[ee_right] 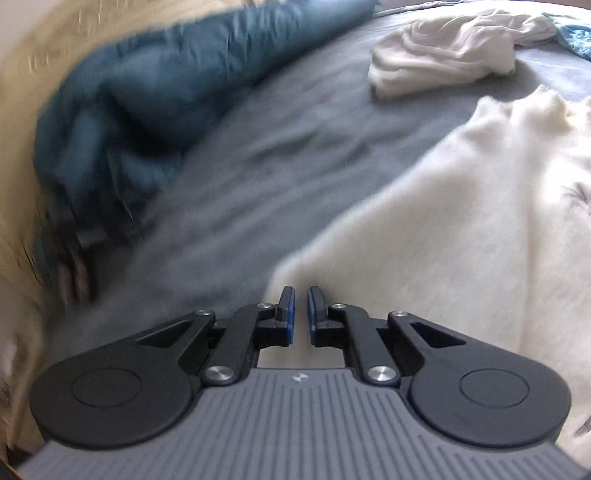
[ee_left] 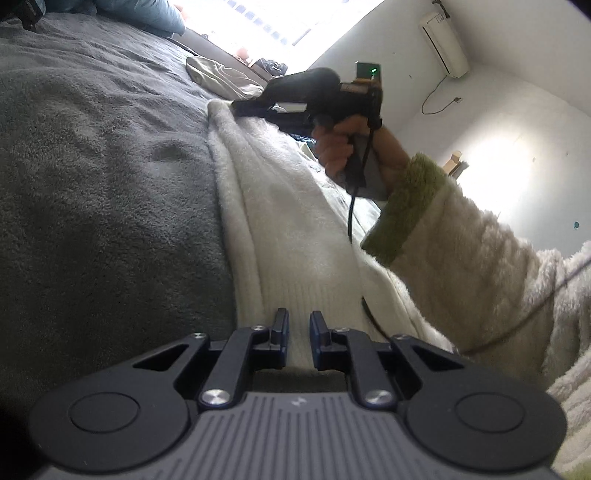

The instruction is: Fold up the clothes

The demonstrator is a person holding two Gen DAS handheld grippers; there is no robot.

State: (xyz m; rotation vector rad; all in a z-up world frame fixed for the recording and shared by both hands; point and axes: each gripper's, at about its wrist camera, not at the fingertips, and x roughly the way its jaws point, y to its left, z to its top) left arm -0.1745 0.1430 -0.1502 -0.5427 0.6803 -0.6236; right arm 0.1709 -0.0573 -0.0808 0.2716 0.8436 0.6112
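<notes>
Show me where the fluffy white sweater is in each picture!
Left wrist view: the fluffy white knit sweater runs up the middle, from the jaws toward the other gripper.
Right wrist view: it fills the right side, reaching the jaws.
Shared landmark: the grey fleece blanket lies to its left in both.

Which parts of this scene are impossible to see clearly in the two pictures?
- Left wrist view: the right claw tips lie behind the white fleece garment, so its grip is unclear.
- Left wrist view: the window is overexposed; nothing outside shows.
- Right wrist view: the blue quilt and everything left of it are motion-blurred.
- Right wrist view: the garment's dark print is cut off by the right edge.
</notes>
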